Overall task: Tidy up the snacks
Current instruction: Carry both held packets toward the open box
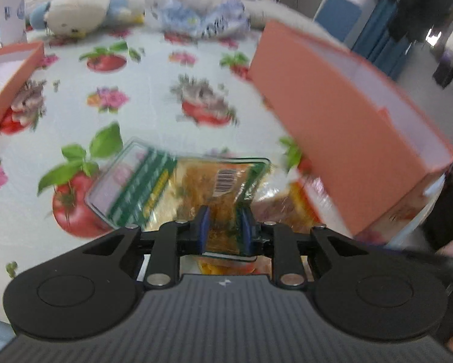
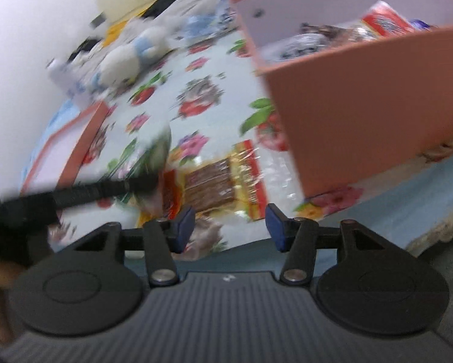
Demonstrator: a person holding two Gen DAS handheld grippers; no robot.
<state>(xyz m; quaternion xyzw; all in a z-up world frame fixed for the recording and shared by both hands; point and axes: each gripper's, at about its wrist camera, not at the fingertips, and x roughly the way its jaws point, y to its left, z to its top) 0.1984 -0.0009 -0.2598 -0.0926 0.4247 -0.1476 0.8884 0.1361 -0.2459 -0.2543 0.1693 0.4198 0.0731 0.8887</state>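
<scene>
My left gripper (image 1: pixel 225 227) is shut on a clear snack packet with green print (image 1: pixel 178 190), holding it over the flowered tablecloth (image 1: pixel 153 96). A second packet with red and yellow print (image 1: pixel 296 202) lies beside it, at the foot of the orange box (image 1: pixel 341 127). In the right wrist view, my right gripper (image 2: pixel 230 227) is open and empty just above that red and yellow packet (image 2: pixel 214 184). The orange box (image 2: pixel 362 106) stands to the right and holds several snacks (image 2: pixel 347 30). The left gripper's arm (image 2: pixel 84 193) crosses the left side, blurred.
An orange box lid (image 1: pixel 11 69) lies at the left, also in the right wrist view (image 2: pixel 75 148). A white and blue plush toy (image 1: pixel 84 12) and a flowery bag (image 1: pixel 202 21) lie at the far edge. The table's near edge (image 2: pixel 408 211) runs under the box.
</scene>
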